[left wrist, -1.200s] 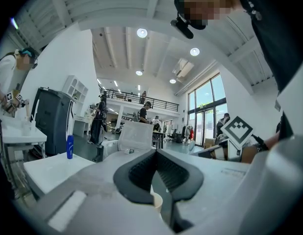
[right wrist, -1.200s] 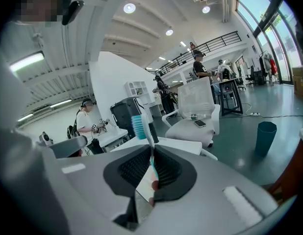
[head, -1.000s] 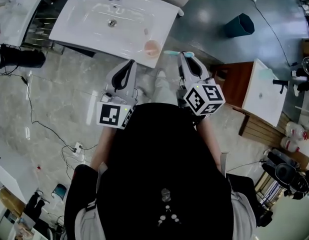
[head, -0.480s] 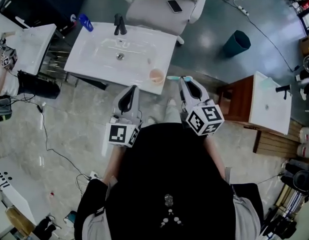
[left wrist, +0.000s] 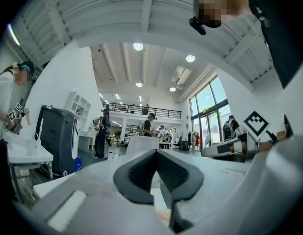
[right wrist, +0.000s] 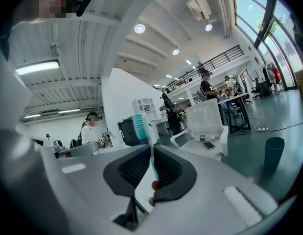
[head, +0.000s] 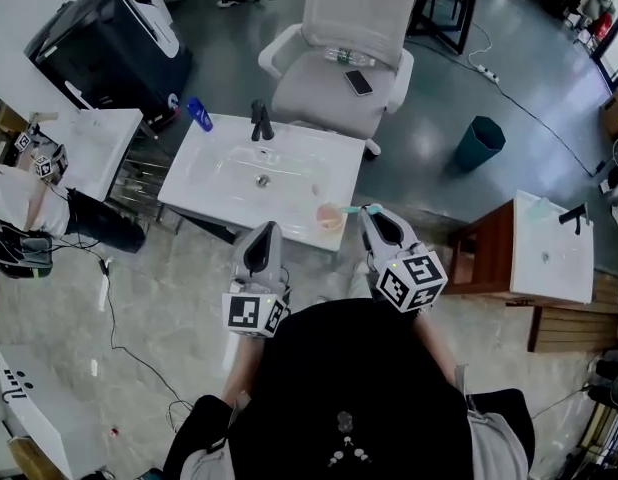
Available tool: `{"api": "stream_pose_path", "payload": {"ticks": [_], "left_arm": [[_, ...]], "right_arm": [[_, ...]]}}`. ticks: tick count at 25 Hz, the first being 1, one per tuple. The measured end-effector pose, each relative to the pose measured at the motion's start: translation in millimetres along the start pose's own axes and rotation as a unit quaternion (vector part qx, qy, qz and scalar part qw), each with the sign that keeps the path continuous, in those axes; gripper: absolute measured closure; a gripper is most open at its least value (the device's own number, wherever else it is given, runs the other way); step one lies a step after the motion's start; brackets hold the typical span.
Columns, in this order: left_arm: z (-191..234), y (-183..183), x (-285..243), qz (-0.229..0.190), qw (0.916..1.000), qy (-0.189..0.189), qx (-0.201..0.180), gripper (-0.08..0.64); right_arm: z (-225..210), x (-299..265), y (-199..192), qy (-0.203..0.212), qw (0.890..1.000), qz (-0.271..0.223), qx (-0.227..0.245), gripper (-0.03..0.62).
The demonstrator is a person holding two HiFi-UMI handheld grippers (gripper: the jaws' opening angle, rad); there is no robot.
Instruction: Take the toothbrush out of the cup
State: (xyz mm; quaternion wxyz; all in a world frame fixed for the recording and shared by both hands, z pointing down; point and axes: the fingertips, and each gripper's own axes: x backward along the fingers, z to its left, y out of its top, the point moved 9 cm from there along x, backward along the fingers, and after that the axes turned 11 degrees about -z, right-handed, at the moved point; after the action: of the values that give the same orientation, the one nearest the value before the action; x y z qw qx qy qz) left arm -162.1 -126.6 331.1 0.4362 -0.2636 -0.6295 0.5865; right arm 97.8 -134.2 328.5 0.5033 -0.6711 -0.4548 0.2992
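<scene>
Right gripper (right wrist: 151,150): jaws closed on the toothbrush (right wrist: 140,126), pinching its thin handle near the tips. In this gripper's own view the bristle head stands clear at 12 o'clock. Holding the handle keeps the bristles untouched.
Left gripper (left wrist: 156,152): jaws together with nothing between them. It hangs at 9 o'clock of the right one, apart from everything, and looks to be idle, since one gripper is enough for the brush.
Toothbrush, head view: it lies crosswise, its blue-green head pointing to 9 o'clock from the right jaws, just beside the cup (head: 330,216). It appears lifted free, so the task looks nearly or fully done.
Cup: pinkish and upright, on the near right corner of the sink (head: 289,163), at 10 o'clock of the right jaw tips. That edge position keeps it within easy reach.
Sink: its faucet (head: 259,120) stands at the far rim, at 12 o'clock of the basin.
Chair (head: 339,28): beyond the sink at 12 o'clock, with a phone (head: 358,82) on the seat.
</scene>
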Motion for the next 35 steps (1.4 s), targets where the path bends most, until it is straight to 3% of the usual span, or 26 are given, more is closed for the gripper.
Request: {"api": "stream_pose_path", "payload": {"ticks": [13,18,35], "left_arm": [[-8.8,17.8,-14.7,-0.019,0.9997,-0.014,-0.004,0.558],[-16.3,17.2,-12.6,-0.019,0.9996,-0.018,-0.006,0.558],[-24.3,7.5,-13.3,-0.006,0.9999,-0.016,-0.002,0.558]], "right_arm": [[14.7,-9.0,20.0,0.041,0.999,-0.008,0.016,0.566],[17.7,-8.1,22.9,0.048,0.999,-0.014,-0.002,0.566],[14.6,-1.0,24.0,0.048,0.999,-0.010,0.005,0.568]]}}
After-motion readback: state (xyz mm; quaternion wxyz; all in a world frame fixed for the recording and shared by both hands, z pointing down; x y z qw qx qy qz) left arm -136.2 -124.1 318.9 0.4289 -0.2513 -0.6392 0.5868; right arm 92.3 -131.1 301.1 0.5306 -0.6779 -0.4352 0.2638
